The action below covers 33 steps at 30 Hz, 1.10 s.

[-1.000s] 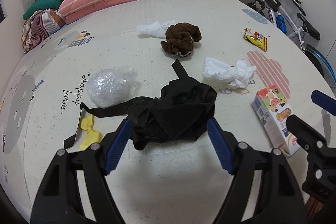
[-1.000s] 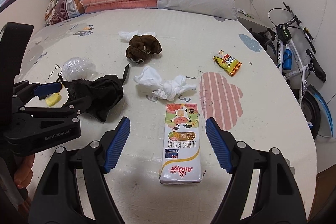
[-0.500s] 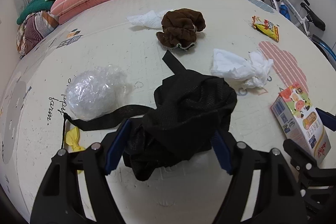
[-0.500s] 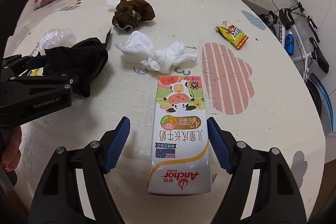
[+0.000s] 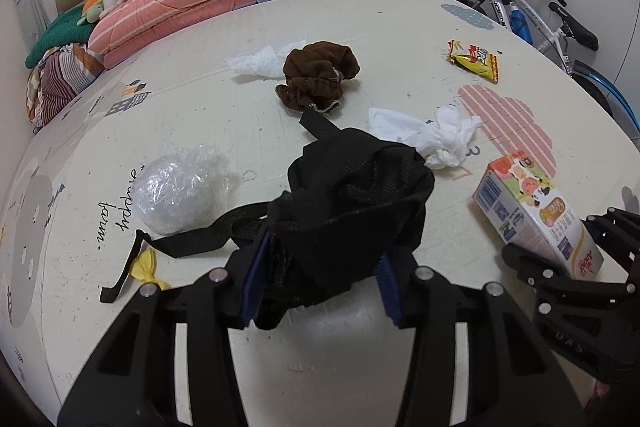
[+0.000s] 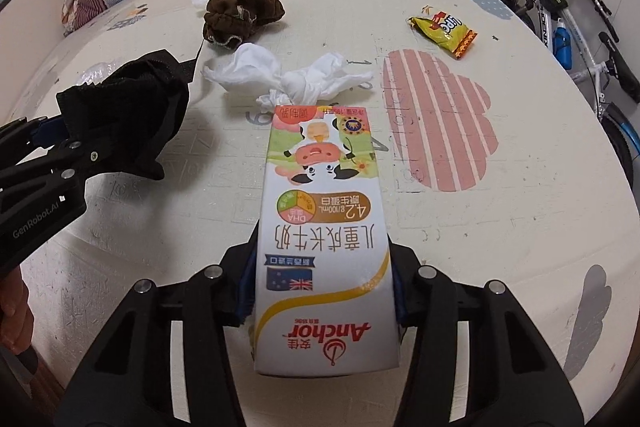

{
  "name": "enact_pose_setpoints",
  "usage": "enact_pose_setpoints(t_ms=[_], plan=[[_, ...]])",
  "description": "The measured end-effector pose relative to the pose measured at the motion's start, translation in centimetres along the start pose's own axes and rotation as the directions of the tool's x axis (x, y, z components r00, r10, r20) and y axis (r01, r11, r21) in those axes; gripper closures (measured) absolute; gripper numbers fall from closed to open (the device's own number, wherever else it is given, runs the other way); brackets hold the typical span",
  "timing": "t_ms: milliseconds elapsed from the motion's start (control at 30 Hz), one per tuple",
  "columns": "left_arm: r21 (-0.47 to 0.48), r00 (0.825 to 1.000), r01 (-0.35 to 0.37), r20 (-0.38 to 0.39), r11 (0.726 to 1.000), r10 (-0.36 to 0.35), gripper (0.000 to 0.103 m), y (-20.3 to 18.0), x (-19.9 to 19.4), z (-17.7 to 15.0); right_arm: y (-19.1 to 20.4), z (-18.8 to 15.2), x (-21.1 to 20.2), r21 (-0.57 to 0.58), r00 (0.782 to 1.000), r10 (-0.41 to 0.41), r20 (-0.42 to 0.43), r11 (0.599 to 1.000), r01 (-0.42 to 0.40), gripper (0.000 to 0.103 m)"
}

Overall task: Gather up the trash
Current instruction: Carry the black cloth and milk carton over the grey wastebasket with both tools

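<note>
Two tongs, both loaded. Left tongs: jaws have just been closing, now clamped on the bunched black mesh bag, its strap trailing left across the play mat. Right tongs: jaws have just been closing, now clamped on the near end of the milk carton, printed face up, far end pointing away. On the mat: crumpled white tissue just beyond the carton; brown cloth farther off; yellow snack wrapper far right; clear plastic ball left of the bag; small yellow scrap near left.
</note>
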<state>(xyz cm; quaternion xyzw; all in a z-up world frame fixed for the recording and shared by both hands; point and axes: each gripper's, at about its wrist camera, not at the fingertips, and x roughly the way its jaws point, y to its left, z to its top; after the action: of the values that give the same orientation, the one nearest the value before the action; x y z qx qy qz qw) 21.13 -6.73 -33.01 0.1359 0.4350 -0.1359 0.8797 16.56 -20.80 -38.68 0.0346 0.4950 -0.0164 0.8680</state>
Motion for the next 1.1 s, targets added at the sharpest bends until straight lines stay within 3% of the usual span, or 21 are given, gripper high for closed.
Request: enact_pose_setpoints(t_ms=[567, 867, 1100], plan=[[-0.037, 0.998, 0.016, 0.057, 0.999, -0.013, 0.057, -1.1, -7.3, -2.0, -0.3, 0.3, -4.7, 0.010, 0.988, 0.022, 0.150, 1.000, -0.024, 0.054], [-0.025, 0.989, 0.030, 0.143, 0.999, -0.026, 0.057, -4.3, -13.7, -2.3, -2.0, -1.4, -10.1, 0.024, 0.968, 0.029, 0.249, 0.999, -0.036, 0.054], [0.015, 0.977, 0.039, 0.211, 0.999, -0.041, 0.057, -7.8, -18.7, -2.0, -4.5, -3.1, -17.1, 0.043, 0.936, 0.008, 0.352, 0.999, -0.025, 0.054]])
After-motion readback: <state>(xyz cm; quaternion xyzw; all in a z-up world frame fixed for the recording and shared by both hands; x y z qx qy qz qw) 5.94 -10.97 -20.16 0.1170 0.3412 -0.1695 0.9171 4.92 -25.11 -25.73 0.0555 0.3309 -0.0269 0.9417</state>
